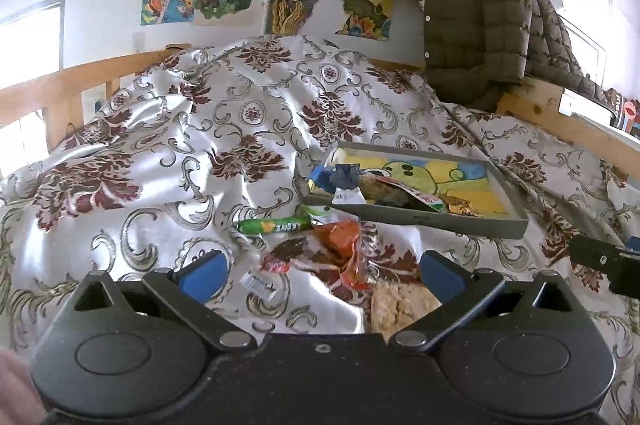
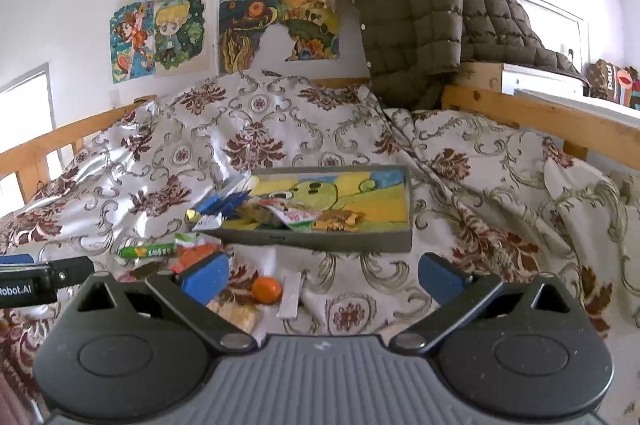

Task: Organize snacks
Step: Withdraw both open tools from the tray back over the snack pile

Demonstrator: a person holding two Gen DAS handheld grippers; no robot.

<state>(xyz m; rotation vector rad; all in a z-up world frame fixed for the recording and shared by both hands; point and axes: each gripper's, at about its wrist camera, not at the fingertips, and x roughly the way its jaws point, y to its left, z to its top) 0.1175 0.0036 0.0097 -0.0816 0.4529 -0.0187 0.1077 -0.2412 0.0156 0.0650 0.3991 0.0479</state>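
Left gripper (image 1: pixel 320 271) and right gripper (image 2: pixel 322 271) hover side by side, jaws wide apart, both empty.

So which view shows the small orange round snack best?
The right wrist view: the orange round snack lies in the open on the bedspread, between the open right hand-held gripper fingers. The left wrist view does not show it.

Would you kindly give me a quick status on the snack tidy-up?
Left gripper open, right gripper open, both empty. Grey tray holds some snacks. Green roll, small orange, rice cracker loose on bedspread. Path clear.
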